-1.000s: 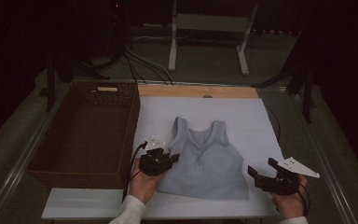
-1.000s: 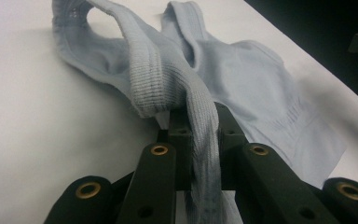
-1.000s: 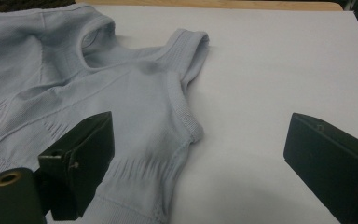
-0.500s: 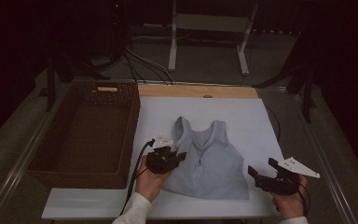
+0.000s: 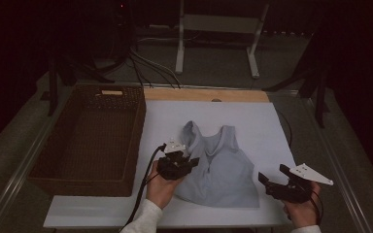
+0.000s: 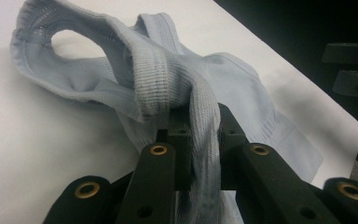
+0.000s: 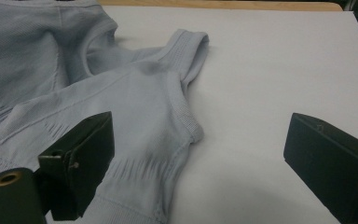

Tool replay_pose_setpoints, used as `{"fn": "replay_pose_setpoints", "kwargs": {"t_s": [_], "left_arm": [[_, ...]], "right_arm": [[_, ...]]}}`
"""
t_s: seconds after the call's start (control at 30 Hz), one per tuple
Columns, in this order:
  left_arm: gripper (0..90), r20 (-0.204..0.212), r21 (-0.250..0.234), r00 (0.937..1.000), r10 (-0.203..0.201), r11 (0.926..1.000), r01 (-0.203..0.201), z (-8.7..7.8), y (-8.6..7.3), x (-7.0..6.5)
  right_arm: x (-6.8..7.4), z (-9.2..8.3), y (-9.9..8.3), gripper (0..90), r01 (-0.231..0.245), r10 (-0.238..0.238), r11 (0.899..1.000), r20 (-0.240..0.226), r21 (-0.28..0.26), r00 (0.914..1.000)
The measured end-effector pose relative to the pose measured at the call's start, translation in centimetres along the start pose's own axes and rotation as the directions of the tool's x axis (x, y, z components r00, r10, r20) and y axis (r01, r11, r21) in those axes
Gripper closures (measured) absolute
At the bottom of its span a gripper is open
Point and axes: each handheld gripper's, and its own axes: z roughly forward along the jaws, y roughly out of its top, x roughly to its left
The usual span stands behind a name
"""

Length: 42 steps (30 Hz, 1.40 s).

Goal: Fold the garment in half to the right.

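A pale blue ribbed tank top (image 5: 223, 167) lies on the white board (image 5: 257, 121), straps toward the far side. My left gripper (image 5: 192, 161) is at the top's left edge, shut on a bunched fold of its fabric. In the left gripper view the fold runs down between the jaws of the left gripper (image 6: 199, 128), and the tank top (image 6: 168, 79) is lifted and rumpled ahead. My right gripper (image 5: 273, 174) stands open by the top's lower right corner. The right gripper (image 7: 200, 140) has its left jaw over the tank top (image 7: 135, 98) and its right jaw over bare board.
A dark wicker basket (image 5: 87, 141) stands left of the board, close to my left hand. A wooden strip (image 5: 204, 94) borders the board's far edge. Cables and a metal stand lie on the floor beyond the table.
My left gripper has shifted slightly to the right, drawing the top's left side inward and bunching it. The right gripper has stayed where it was.
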Motion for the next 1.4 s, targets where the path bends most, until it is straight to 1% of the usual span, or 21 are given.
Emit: {"fn": "replay_pose_setpoints", "kwargs": {"t_s": [0.03,0.6,1.4], "left_arm": [[81.3,0.002,0.002,1.0000,0.004,1.0000,-0.004,0.1,0.1,-0.1],[81.3,0.030,-0.001,0.9995,-0.002,1.0000,0.002,1.0,0.7,-0.9],[81.3,0.072,0.007,0.9973,0.014,0.9999,-0.015,2.4,1.5,-2.4]], "right_arm": [[0.0,0.0,0.0,8.8,0.001,-0.001,1.000,0.000,0.000,1.0000],[0.0,0.0,0.0,8.8,0.002,-0.002,1.000,0.000,0.000,1.0000],[-0.1,0.0,0.0,8.8,-0.003,0.003,1.000,0.000,0.001,1.0000]]}}
